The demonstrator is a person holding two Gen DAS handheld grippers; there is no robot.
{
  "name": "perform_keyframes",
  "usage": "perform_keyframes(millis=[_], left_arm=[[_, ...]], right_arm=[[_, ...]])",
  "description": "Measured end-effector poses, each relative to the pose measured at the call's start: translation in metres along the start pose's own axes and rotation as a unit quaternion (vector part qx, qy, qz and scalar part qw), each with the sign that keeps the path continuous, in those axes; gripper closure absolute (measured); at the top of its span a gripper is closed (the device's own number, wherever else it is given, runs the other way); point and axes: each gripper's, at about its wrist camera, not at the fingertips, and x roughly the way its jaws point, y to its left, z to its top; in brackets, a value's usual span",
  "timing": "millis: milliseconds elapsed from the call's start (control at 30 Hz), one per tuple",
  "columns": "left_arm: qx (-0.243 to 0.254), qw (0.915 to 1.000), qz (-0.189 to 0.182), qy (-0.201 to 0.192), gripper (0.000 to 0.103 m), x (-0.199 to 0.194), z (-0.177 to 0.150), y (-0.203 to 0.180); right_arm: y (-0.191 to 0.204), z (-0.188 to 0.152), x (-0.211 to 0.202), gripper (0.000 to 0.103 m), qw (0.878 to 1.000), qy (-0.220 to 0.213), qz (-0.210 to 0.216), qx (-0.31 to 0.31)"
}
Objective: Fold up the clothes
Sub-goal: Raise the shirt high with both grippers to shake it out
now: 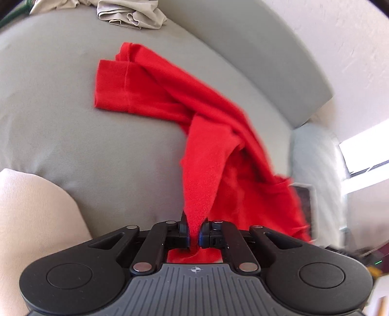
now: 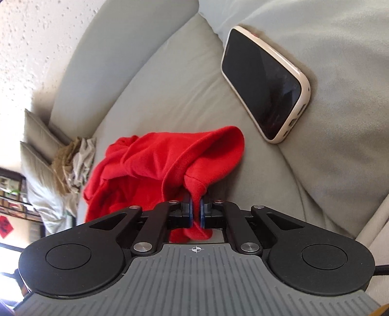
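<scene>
The left gripper (image 1: 193, 229) was pressed together on a pinch of the red T-shirt (image 1: 175, 97), probably at a corner or hem, so the cloth rose taut from the grey sofa seat (image 1: 60, 109) while one sleeve lay flat there. The right gripper (image 2: 196, 210) nipped another bunched fold of the same shirt, likely to spread it between both hands for folding. A phone (image 2: 263, 82) rested on the sofa cushion just beyond, and crumpled beige clothes (image 1: 131, 12) waited at the seat's far end.
</scene>
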Motion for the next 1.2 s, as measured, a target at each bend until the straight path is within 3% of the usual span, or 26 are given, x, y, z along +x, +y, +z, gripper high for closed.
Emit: perform_keyframes(millis=[100, 167, 233, 333, 400, 467, 633, 833, 933, 1200], left_arm=[[-0.036, 0.9950, -0.090, -0.023, 0.099, -0.041, 0.005, -0.001], [-0.064, 0.9850, -0.155, -0.041, 0.099, -0.070, 0.008, 0.000], [-0.069, 0.9709, -0.204, -0.106, 0.100, -0.107, 0.022, -0.008], [-0.067, 0.9362, -0.271, -0.214, 0.100, -0.165, 0.046, -0.022], [-0.050, 0.9001, -0.305, -0.307, 0.100, -0.210, 0.061, -0.039], [-0.034, 0.8897, -0.299, -0.344, 0.100, -0.230, 0.064, -0.053], [0.005, 0.8696, -0.269, -0.414, 0.100, -0.271, 0.069, -0.088], [0.058, 0.8373, -0.244, -0.486, 0.100, -0.320, 0.066, -0.118], [0.074, 0.8338, -0.237, -0.493, 0.100, -0.333, 0.063, -0.120], [0.084, 0.8491, -0.214, -0.476, 0.099, -0.319, 0.073, -0.108]], right_arm=[[0.015, -0.005, -0.030, 0.098, 0.998, 0.029, 0.053, 0.001], [0.048, 0.001, -0.065, 0.098, 0.994, -0.019, 0.105, -0.031], [0.081, 0.008, -0.100, 0.098, 0.984, -0.068, 0.156, -0.062], [0.131, 0.017, -0.152, 0.099, 0.957, -0.140, 0.231, -0.108], [0.164, 0.024, -0.187, 0.099, 0.932, -0.186, 0.279, -0.137], [0.197, 0.030, -0.222, 0.099, 0.902, -0.231, 0.324, -0.166], [0.244, 0.028, -0.245, 0.099, 0.891, -0.256, 0.313, -0.208], [0.302, 0.025, -0.272, 0.098, 0.874, -0.285, 0.298, -0.258], [0.315, 0.023, -0.278, 0.098, 0.874, -0.287, 0.285, -0.271], [0.312, 0.035, -0.272, 0.098, 0.884, -0.280, 0.274, -0.257]])
